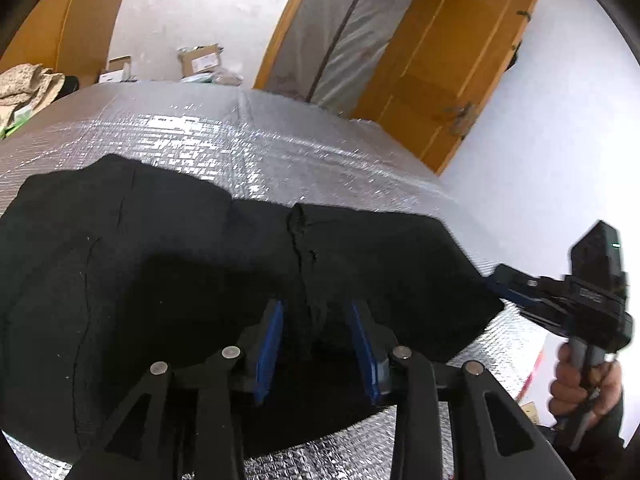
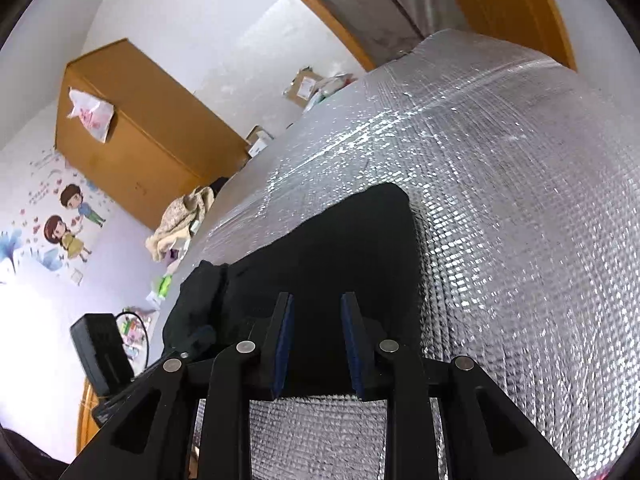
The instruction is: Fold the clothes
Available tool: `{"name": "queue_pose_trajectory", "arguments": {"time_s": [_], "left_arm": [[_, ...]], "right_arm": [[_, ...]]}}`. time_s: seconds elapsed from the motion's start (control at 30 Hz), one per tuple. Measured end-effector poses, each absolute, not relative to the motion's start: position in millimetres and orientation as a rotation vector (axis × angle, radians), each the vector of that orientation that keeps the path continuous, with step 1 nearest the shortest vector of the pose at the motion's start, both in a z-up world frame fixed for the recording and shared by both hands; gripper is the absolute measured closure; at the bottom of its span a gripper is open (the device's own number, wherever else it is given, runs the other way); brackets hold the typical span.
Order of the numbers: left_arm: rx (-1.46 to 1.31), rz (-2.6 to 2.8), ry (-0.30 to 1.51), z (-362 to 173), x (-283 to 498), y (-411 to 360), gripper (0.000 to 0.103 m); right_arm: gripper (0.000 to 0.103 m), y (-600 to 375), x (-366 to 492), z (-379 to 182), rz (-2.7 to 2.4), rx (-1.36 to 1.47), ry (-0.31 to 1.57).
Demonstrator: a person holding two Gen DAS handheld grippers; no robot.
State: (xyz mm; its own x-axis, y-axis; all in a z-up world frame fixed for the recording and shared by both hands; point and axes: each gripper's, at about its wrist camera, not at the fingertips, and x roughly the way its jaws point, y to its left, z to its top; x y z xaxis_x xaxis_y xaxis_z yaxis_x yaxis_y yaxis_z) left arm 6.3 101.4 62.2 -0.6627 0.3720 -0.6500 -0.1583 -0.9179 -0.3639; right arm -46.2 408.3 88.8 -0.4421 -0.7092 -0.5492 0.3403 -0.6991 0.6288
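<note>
1. A black garment (image 1: 200,280) is being shown spread on a silver quilted surface (image 1: 280,140), bunched along a ridge near its middle and reaching almost to the surface's near edge.
2. The left gripper (image 1: 316,344) is being held low over the garment's near-centre, its blue pads (image 1: 272,344) parted around the raised ridge of cloth; whether the cloth is being pinched cannot be told, since a gap is being left between pads and fabric.
3. The right gripper (image 2: 318,344) is being held at the garment's right-hand edge, jaws parted, with black cloth lying between and beyond the pads; in the left wrist view its tips are being seen just touching the garment's corner, and a hand (image 1: 580,384) is being seen on its handle.
4. The step in hand is being judged as a grasp or a release at the near hem: the scene is being fitted equally by cloth about to be taken up for a fold and by cloth just laid down after one.
5. Should a fold be intended, both edges would need to be gripped firmly and lifted together.
6. The garment's long axis is being judged as running left to right across the surface, with its right corner pointing toward the right gripper.
</note>
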Motion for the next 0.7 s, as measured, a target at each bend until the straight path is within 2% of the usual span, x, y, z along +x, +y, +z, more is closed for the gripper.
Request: {"name": "queue_pose_trajectory", "arguments": {"time_s": [0.2,0.37,0.4,0.47,0.7], "left_arm": [[-1.149,2.608,-0.307,56.4,-2.1,117.0,0.064],[-1.181,2.626,-0.150,55.2,-5.7,136.6,0.065],[-1.183,2.624,-0.131,55.3,-5.8,138.7,0.070],[-1.171,2.621,-0.120,57.0,-4.6,139.0,0.097],[-1.087,2.637,-0.179,69.9,7.0,123.9,0.099]], "right_arm": [[0.076,416.3,-45.9,86.8,-2.151,1.093,-0.580],[0.076,422.0,-47.6,81.1,-2.147,1.095,-0.597],[0.076,423.8,-48.1,79.2,-2.146,1.097,-0.604],[0.076,428.9,-48.8,77.7,-2.152,1.096,-0.617],[0.076,449.7,-44.7,85.3,-2.214,1.044,-0.640]]}}
